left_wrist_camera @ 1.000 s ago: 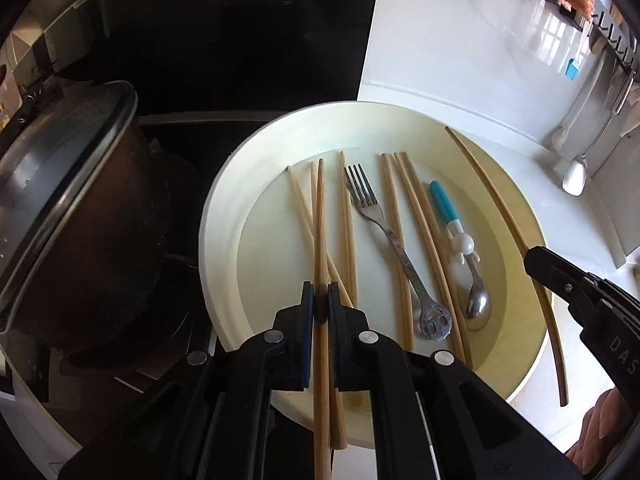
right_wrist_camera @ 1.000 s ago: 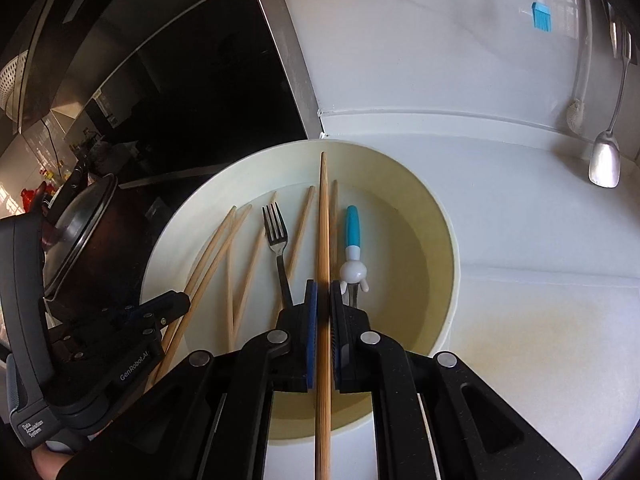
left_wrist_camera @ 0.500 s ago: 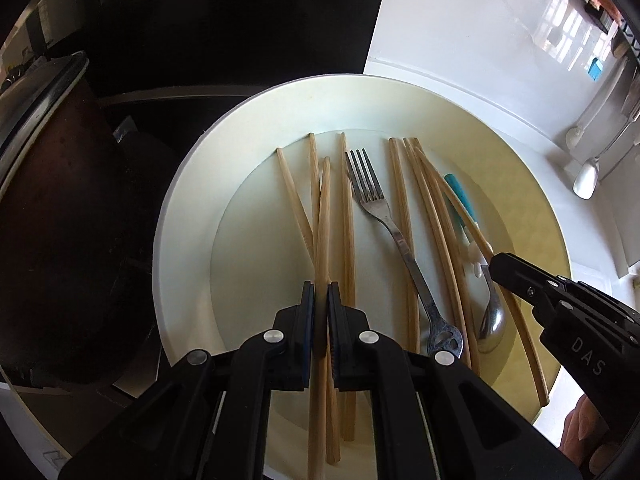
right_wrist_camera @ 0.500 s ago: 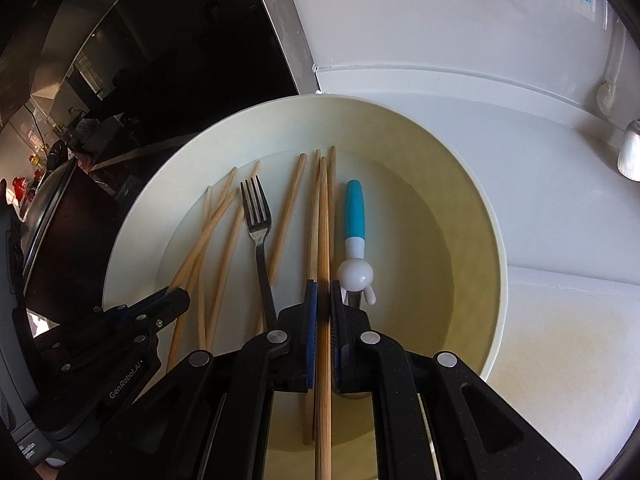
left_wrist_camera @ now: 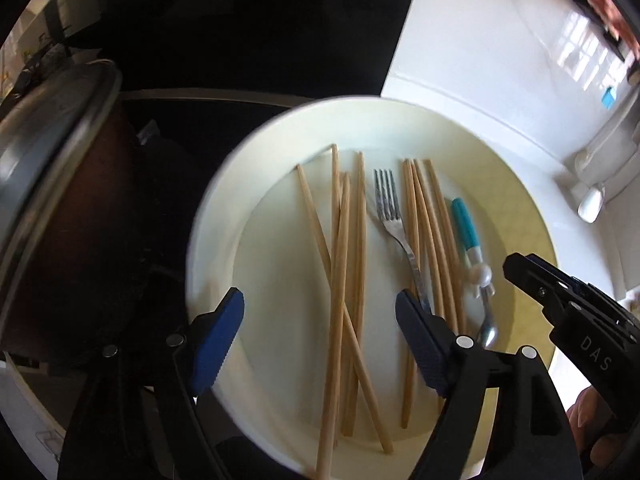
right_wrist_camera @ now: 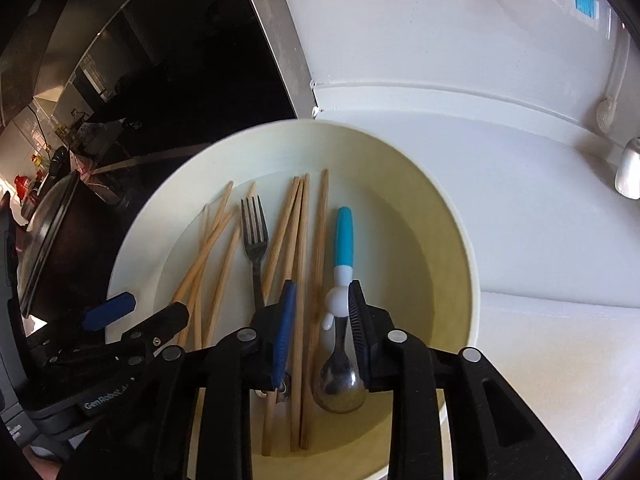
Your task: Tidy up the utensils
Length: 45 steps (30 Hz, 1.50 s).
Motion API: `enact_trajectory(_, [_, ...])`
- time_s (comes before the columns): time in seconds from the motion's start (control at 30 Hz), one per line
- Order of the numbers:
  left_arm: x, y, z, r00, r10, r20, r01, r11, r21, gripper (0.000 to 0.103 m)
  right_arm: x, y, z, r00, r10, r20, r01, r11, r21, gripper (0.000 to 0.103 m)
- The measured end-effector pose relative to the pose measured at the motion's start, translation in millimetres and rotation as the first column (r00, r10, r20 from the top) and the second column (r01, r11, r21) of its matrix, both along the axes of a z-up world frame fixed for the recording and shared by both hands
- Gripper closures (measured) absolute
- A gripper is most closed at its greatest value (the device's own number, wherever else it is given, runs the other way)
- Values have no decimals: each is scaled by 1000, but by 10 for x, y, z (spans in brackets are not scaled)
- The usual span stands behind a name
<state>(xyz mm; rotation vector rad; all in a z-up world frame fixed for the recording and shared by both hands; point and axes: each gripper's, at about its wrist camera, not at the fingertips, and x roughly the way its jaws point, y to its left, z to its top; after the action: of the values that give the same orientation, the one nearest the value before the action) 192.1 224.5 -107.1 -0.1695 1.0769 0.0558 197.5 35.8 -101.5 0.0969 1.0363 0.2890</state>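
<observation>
Chopsticks (left_wrist_camera: 340, 280) lie free; both tongs (left_wrist_camera: 320, 332) opening.

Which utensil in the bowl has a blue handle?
The small spoon, lying right of the chopsticks: blue handle, white figurine collar, steel bowl. The fork is all metal; the chopsticks are plain wood.

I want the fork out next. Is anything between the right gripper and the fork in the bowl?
Yes. Chopsticks lie beside and partly across the fork, between it and the right gripper, whose jaws are opening.
</observation>
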Motion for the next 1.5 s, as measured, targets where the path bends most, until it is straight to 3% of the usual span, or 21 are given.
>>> enact_trajectory(0.3, [-144, 24, 270, 999, 37, 0, -37, 998, 57, 12, -146, -119, 282, 1000, -2, 17, 2, 1000, -9, 54])
enact_trajectory(0.5, [-185, 28, 388, 998, 49, -25, -48, 997, 57, 10, -279, -177, 363, 1000, -6, -11, 6, 1000, -16, 48])
enact_trajectory(1.5, [-529, -104, 761, 997, 72, 20, -74, 990, 121, 6, -613, -141, 521, 996, -4, -86, 1, 999, -43, 46])
